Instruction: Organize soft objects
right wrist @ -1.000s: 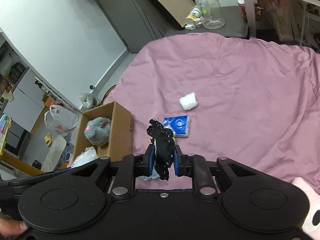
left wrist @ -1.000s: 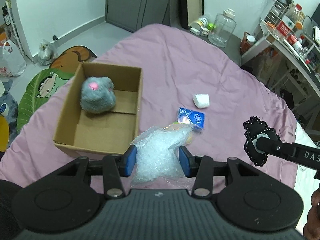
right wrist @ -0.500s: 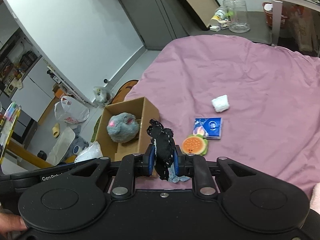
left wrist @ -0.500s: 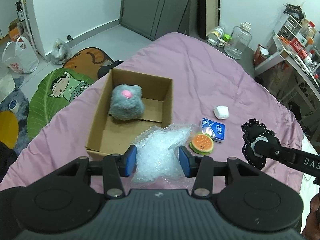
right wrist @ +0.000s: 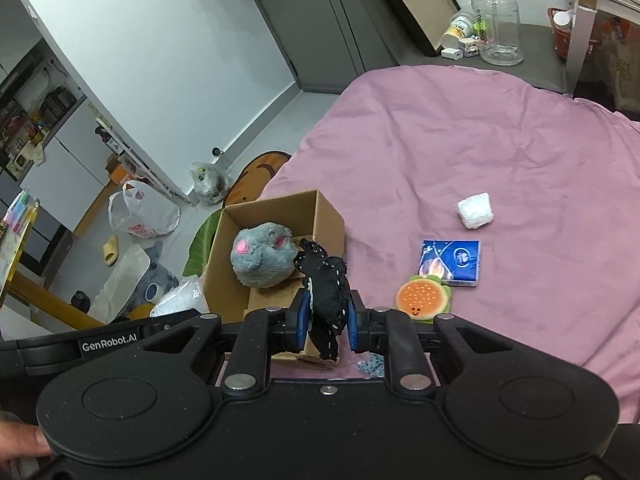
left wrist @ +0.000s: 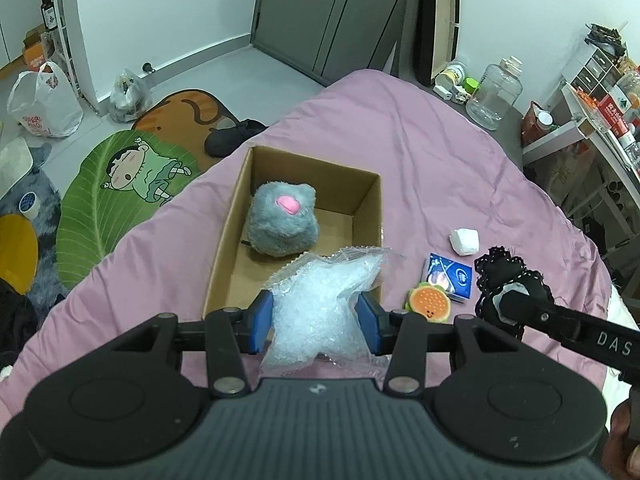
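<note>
My left gripper (left wrist: pixel 316 320) is shut on a clear bag of white pellets (left wrist: pixel 320 304) and holds it over the near right corner of the open cardboard box (left wrist: pixel 228 248). A grey plush with a pink nose (left wrist: pixel 282 220) lies inside the box. My right gripper (right wrist: pixel 326 320) is shut on a black lace-edged soft piece (right wrist: pixel 326 284), held near the box (right wrist: pixel 328 220); it also shows at the right of the left wrist view (left wrist: pixel 506 280). A burger plush (left wrist: pixel 430 304), a blue tissue pack (left wrist: pixel 450 278) and a white wad (left wrist: pixel 464 240) lie on the pink bedcover (left wrist: pixel 400 140).
The bed's left edge drops to a floor with cartoon mats (left wrist: pixel 120 184), plastic bags (left wrist: pixel 40 104) and a dark shoe (left wrist: pixel 232 140). A clear jug (left wrist: pixel 494 96) and a cluttered white shelf (left wrist: pixel 600 120) stand beyond the bed's far right side.
Both grippers have risen and pulled back with their loads; the left one has shifted toward the box. The burger plush, hidden under the bag before, now shows.
</note>
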